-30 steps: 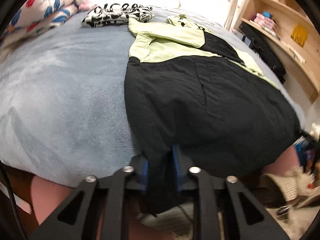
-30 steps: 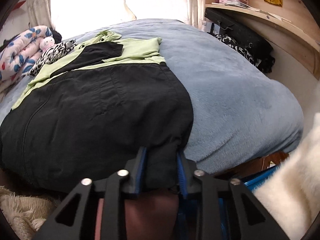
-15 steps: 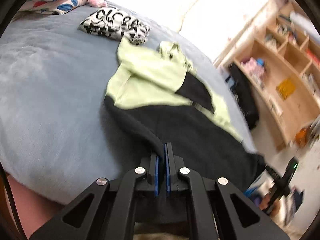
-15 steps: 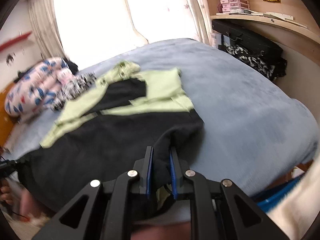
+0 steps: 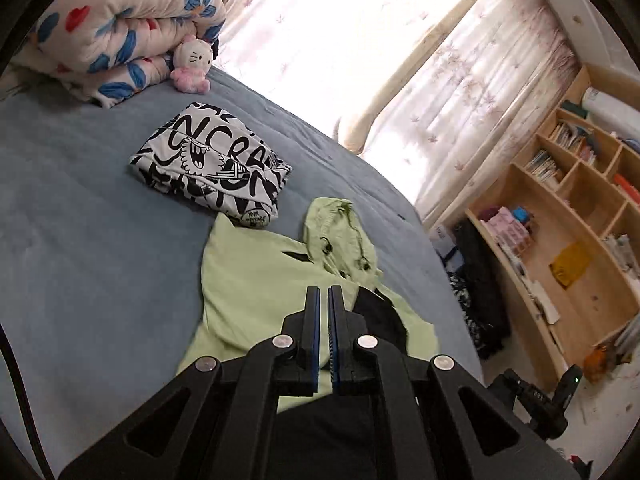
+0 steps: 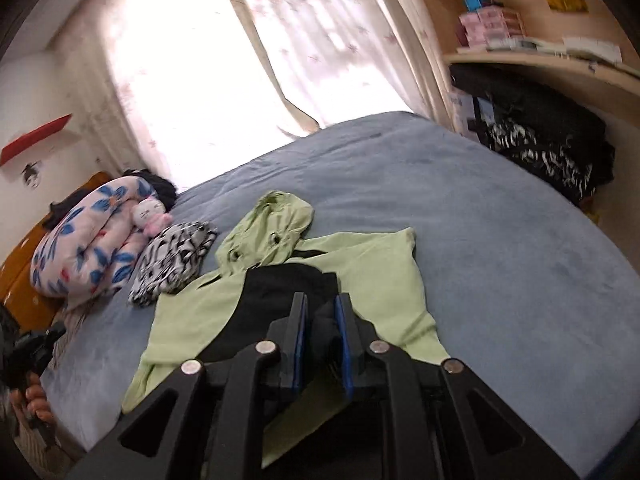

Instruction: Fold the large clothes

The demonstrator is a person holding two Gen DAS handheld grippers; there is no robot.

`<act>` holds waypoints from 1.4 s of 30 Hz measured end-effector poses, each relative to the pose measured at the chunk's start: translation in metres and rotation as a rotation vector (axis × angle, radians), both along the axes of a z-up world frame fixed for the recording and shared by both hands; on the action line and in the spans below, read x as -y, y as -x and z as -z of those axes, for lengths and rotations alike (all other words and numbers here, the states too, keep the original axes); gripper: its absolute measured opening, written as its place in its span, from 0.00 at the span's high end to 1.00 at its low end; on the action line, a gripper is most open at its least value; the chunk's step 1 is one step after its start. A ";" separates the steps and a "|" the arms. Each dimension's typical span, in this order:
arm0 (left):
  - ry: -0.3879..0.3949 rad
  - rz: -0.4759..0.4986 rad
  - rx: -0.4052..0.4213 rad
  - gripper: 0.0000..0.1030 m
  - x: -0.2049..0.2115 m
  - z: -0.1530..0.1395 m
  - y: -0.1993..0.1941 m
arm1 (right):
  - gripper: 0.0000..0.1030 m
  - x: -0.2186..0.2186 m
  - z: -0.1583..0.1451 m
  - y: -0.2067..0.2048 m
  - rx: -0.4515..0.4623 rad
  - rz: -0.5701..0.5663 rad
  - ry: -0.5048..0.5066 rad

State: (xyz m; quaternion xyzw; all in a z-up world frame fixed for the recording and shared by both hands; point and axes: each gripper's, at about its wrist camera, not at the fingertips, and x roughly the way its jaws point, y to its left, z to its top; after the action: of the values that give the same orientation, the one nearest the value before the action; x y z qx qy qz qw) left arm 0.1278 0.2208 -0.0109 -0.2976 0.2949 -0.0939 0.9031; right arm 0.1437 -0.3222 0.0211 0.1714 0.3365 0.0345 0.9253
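Observation:
A lime-green and black hooded jacket [image 5: 248, 280] [image 6: 384, 280] lies on the blue bed blanket [image 5: 80, 240] [image 6: 500, 220], hood [image 5: 336, 236] [image 6: 272, 220] at the far end. My left gripper [image 5: 324, 290] is shut on the jacket's black hem, and the cloth hangs below it over the green upper part. The jaws of my right gripper [image 6: 321, 298] are closing, with a bunch of black hem pressed between the blue pads, held above the jacket's chest. The black lower half is mostly hidden under both grippers.
A folded black-and-white printed garment [image 5: 208, 172] [image 6: 172, 256] lies just beyond the jacket's shoulder. A rolled floral quilt [image 5: 112, 20] [image 6: 80, 240] and a pink plush toy [image 5: 192, 64] sit at the bed's head. Wooden shelves [image 5: 580, 240] and dark clothes [image 6: 552, 148] flank the bed's far side.
Both grippers rose from the bed's near edge and travelled toward the hood, dragging the black hem up over the jacket. The jaws tightened on the cloth.

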 end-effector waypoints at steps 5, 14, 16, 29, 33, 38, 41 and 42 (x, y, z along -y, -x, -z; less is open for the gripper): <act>-0.126 0.079 -0.130 0.95 0.008 0.034 -0.029 | 0.92 -0.004 0.042 -0.063 -0.130 0.054 0.014; -0.435 0.221 -0.336 0.90 -0.006 0.113 0.045 | 1.00 -0.008 0.111 -0.106 -0.273 0.108 0.101; -0.471 0.286 -0.362 0.88 -0.006 0.122 0.065 | 1.00 -0.002 0.123 -0.108 -0.300 0.119 0.089; -0.497 0.501 -0.340 0.75 0.009 0.132 0.143 | 0.98 0.000 0.098 -0.050 -0.279 0.065 0.071; -0.557 0.536 -0.309 0.75 0.022 0.133 0.163 | 0.79 -0.003 0.080 -0.024 -0.237 0.055 0.081; -0.714 0.599 -0.229 0.75 0.047 0.141 0.201 | 0.68 -0.003 0.068 0.008 -0.208 0.052 0.039; -0.823 0.622 -0.182 0.75 0.061 0.149 0.221 | 0.68 -0.005 0.067 0.024 -0.210 0.049 0.015; -0.862 0.623 -0.167 0.75 0.066 0.152 0.225 | 0.68 -0.006 0.067 0.028 -0.209 0.048 0.013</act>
State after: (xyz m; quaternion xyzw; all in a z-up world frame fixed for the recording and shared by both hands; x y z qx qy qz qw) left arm -0.0972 0.1548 -0.1631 0.1954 0.4517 -0.2040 0.8463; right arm 0.1153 -0.3161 -0.0456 0.1760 0.4273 -0.0080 0.8868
